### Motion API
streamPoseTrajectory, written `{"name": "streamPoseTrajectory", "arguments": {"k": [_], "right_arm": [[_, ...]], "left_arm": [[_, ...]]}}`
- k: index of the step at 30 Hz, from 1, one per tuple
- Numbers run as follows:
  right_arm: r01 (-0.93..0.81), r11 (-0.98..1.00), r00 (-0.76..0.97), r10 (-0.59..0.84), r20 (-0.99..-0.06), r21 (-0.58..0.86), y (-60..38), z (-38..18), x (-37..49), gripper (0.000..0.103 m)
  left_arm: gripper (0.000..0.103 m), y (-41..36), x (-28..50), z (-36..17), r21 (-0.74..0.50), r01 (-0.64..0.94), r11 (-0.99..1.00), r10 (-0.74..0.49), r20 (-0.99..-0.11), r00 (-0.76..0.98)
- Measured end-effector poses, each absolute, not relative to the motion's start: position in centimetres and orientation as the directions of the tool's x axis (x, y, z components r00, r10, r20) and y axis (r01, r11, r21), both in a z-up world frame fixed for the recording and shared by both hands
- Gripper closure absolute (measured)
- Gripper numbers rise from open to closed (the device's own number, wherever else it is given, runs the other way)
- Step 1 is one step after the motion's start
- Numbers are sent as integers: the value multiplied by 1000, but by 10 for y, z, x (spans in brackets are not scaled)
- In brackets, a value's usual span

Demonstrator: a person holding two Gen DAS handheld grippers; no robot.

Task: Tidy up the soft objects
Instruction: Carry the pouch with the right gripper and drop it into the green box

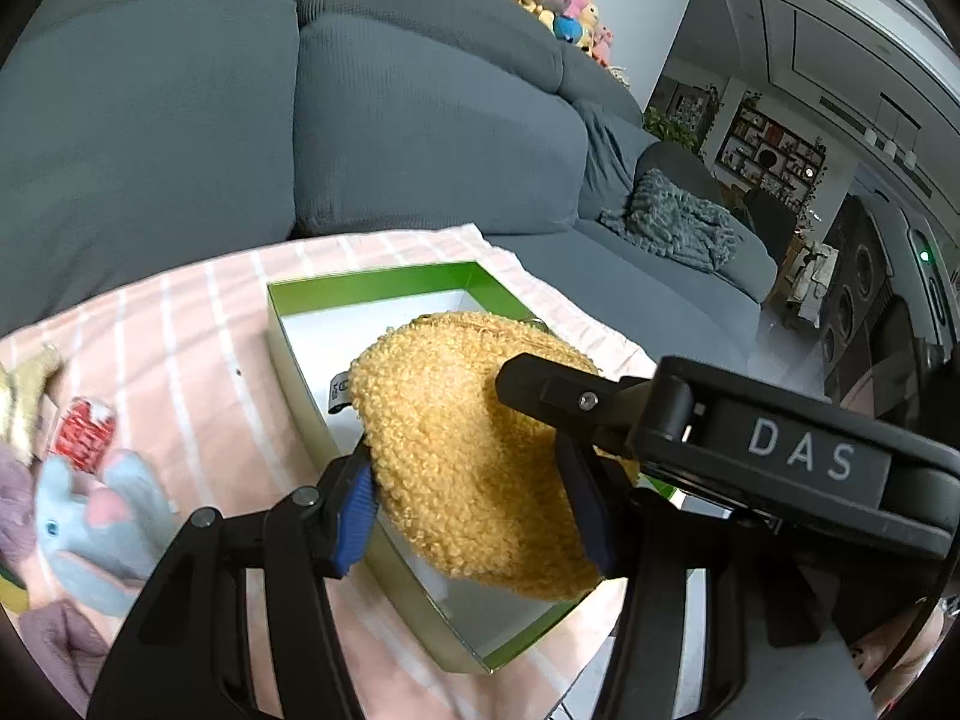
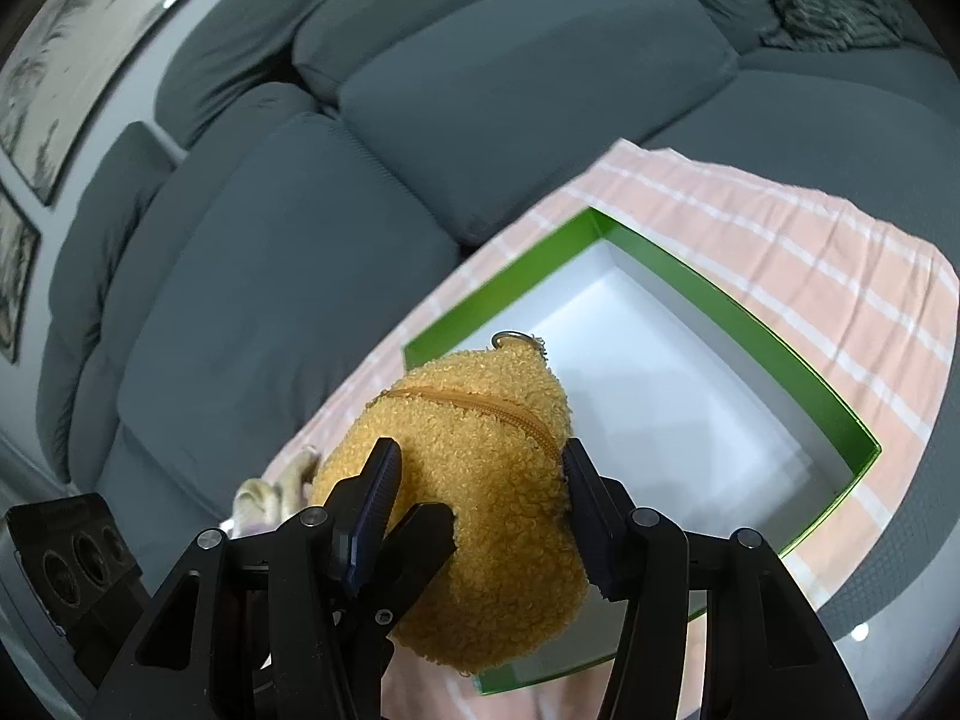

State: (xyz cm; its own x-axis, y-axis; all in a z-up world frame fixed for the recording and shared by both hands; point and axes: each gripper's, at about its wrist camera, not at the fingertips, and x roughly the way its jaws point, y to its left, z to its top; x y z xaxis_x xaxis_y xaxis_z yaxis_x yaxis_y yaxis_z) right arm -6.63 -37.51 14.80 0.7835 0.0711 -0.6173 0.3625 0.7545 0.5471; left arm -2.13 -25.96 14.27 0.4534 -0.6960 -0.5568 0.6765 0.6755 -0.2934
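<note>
A fuzzy yellow zip pouch hangs over the open green box, whose white floor is bare. My left gripper is shut on the pouch, its blue pads pressing into both sides. My right gripper is shut on the same pouch, near the zip and key ring. In the left wrist view one black finger of the right gripper lies across the pouch's top. The green box sits to the right of the pouch in the right wrist view.
The box rests on a pink striped cloth spread over a grey sofa. At the cloth's left end lie a blue-grey plush and a red item. Several plush toys line the sofa back, and a knitted throw lies at the right.
</note>
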Motion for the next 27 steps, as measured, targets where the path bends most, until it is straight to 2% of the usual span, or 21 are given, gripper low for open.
{"name": "streamPoseTrajectory", "arguments": {"k": [8, 11, 13, 14, 16, 17, 18, 21, 23, 27], "right_arm": [[434, 730, 748, 35, -663, 528, -384, 132, -66, 46], [488, 728, 733, -43, -679, 481, -385, 135, -70, 46], [505, 735, 731, -85, -677, 453, -385, 139, -72, 46], [495, 744, 738, -88, -669, 449, -383, 142, -73, 46], [456, 761, 763, -66, -643, 462, -379, 148, -75, 40], [440, 768, 771, -57, -634, 466, -376, 151, -75, 33], [422, 779, 779, -50, -625, 463, -371, 155, -75, 28], [382, 813, 784, -32, -619, 441, -355, 163, -72, 27], [346, 831, 788, -5, -615, 436, -344, 166, -68, 26], [250, 870, 790, 70, -609, 425, -314, 170, -58, 17]], "left_arm": [[49, -257, -12, 124, -407, 633, 658, -723, -578, 380], [43, -254, -15, 124, -422, 623, 659, -724, -579, 374], [32, -252, -17, 125, -420, 622, 661, -722, -581, 375], [30, -250, -18, 127, -419, 620, 663, -721, -581, 379], [24, -243, -21, 131, -414, 619, 667, -719, -575, 390], [18, -237, -22, 136, -408, 617, 673, -716, -568, 406], [17, -231, -25, 143, -398, 615, 680, -711, -562, 423], [16, -216, -30, 151, -349, 593, 726, -668, -564, 485], [11, -202, -34, 156, -306, 577, 757, -632, -568, 528], [7, -161, -50, 161, -183, 473, 862, -482, -584, 653]]}}
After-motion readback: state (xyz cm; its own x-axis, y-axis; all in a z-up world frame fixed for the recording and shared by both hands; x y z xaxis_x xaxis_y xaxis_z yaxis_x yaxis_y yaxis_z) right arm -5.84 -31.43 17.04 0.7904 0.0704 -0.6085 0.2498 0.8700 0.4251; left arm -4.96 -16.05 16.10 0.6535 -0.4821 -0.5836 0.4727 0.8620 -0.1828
